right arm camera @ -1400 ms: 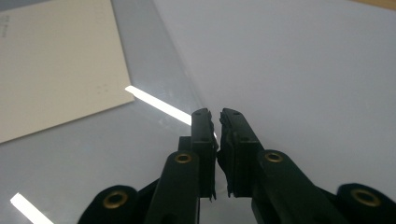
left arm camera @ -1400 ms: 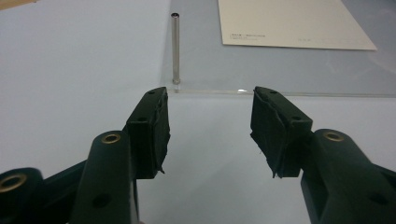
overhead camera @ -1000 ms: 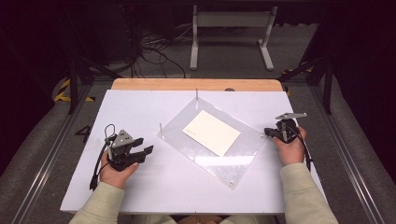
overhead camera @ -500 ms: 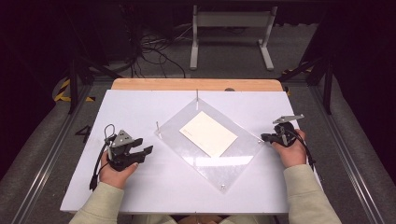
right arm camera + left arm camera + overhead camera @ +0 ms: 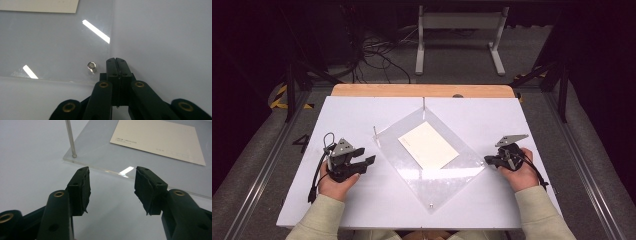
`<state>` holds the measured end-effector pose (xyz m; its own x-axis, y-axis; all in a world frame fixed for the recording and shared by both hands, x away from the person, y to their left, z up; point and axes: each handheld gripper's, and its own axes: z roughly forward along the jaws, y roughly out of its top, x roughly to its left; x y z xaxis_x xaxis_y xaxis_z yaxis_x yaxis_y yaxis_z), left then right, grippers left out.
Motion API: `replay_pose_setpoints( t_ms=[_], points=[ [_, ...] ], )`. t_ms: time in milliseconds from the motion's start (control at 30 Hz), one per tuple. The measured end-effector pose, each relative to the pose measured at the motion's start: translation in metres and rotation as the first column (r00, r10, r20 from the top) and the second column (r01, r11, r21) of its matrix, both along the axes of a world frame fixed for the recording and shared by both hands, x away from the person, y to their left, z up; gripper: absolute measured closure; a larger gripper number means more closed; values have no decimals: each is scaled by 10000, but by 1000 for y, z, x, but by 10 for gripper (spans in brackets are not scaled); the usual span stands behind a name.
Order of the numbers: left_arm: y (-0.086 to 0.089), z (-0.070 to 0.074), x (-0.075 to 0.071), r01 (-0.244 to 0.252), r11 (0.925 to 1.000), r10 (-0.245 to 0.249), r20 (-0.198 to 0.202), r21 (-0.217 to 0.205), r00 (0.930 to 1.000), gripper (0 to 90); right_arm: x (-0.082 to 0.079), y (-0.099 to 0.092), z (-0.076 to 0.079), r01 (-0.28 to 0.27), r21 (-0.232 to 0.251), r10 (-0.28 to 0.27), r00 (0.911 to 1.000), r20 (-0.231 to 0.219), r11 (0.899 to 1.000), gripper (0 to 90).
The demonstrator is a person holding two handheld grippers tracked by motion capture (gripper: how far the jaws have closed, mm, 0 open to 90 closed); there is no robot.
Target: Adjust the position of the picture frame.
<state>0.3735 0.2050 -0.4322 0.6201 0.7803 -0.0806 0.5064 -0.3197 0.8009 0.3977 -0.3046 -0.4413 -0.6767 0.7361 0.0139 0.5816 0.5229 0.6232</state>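
Pinching the plate's corner edge looks right: rigid, slick clear sheet, card loose on top; right tongs closed at its corner, grip unclear, left tongs wide open, empty.

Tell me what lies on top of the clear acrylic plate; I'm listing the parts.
A cream rectangular paper card lies flat on the clear acrylic plate. Thin metal pins stand at its corners. The card's underside is hidden.

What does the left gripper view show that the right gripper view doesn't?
Left gripper view alone: open black jaws of the left hand-held gripper, a thin upright metal pin, and printed text on the cream rectangular card.

Right gripper view alone: the right hand-held gripper with jaws shut at the plate's corner, beside a small silver stud.

Both: the clear acrylic plate, card, white tabletop.
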Motion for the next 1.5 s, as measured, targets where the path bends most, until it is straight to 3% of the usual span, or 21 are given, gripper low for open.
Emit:
replay_pose_setpoints(
  t_ms=[267,533,633,833,1033,1100,1233,1300,1400,1500],
  points=[
    [2,-1,3,-60,10000,60,-30,9,10000,468,-21,20,2,-952,-320,947,9954,-162,9949,899],
    [5,-1,6,-319,9994,318,-88,-109,9995,467,-37,38,2,-1693,-433,1679,9852,-352,9846,898],
    [6,1,8,-398,9991,399,84,-176,9992,443,-41,43,2,-1969,-443,1951,9799,-423,9794,897],
    [6,6,15,-888,9957,898,358,-278,9953,406,-41,40,2,-2053,55,2053,9774,-512,9787,892],
    [10,9,33,-1547,9879,1551,326,-144,9874,387,-44,40,8,-1982,148,1983,9801,-37,9800,868],
    [9,10,45,-1808,9835,1809,219,-46,9833,400,-45,38,10,-1862,201,1861,9825,81,9823,871],
    [8,8,57,-1939,9809,1940,-8,-161,9810,414,-48,34,13,-1742,311,1737,9846,191,9842,871],
    [7,8,65,-2003,9797,2004,-192,48,9795,413,-50,32,13,-1724,353,1717,9849,214,9844,870],
    [6,6,72,-2162,9763,2161,-187,-12,9762,410,-53,28,12,-1656,411,1648,9861,228,9853,867],
    [4,3,82,-2180,9758,2185,-441,152,9748,401,-55,27,12,-1591,452,1581,9871,244,9862,863]
  ],
)
